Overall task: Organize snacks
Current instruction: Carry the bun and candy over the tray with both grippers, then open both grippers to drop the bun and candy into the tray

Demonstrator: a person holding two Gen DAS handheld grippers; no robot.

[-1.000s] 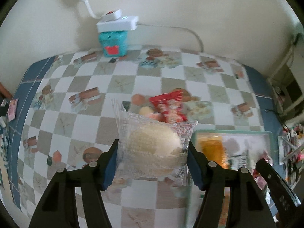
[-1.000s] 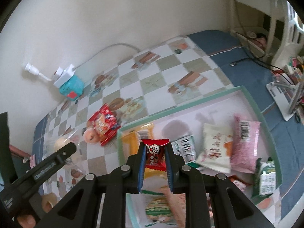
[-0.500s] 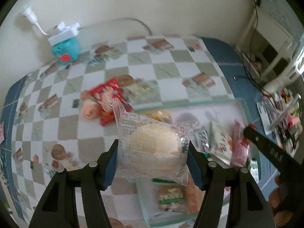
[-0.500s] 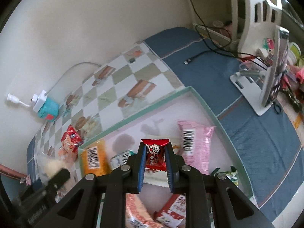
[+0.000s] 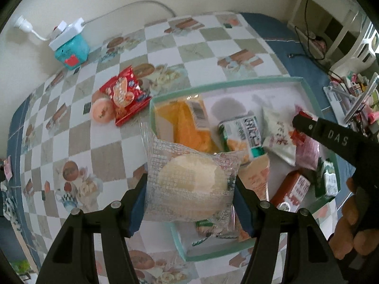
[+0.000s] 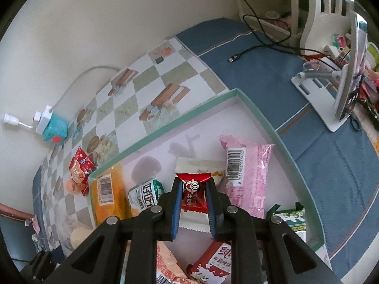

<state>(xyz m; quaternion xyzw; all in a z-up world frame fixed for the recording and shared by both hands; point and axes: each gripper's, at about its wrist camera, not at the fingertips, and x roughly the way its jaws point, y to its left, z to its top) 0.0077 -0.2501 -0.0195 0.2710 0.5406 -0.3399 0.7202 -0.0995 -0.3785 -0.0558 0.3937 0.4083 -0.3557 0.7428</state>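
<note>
My left gripper (image 5: 189, 189) is shut on a clear-wrapped round pale bun (image 5: 191, 179), held over the near left corner of the green-rimmed tray (image 5: 236, 82). My right gripper (image 6: 193, 195) is shut on a small red candy packet (image 6: 193, 195), hanging above the tray (image 6: 189, 116) between a white packet and a pink packet (image 6: 248, 177). In the left wrist view the right gripper's black body (image 5: 331, 139) and a hand come in from the right. The tray holds several snack packs, among them an orange pack (image 5: 187, 123).
A red snack bag (image 5: 123, 94) and a round peach-coloured sweet (image 5: 101, 112) lie on the checked tablecloth left of the tray. A teal box with a white power strip (image 5: 71, 45) stands by the wall. A phone on a white stand (image 6: 331, 99) and cables sit right of the tray.
Both grippers have moved right over the tray, keeping their loads. The tray with its snacks now fills the lower half of both views, and the left gripper has rolled.
</note>
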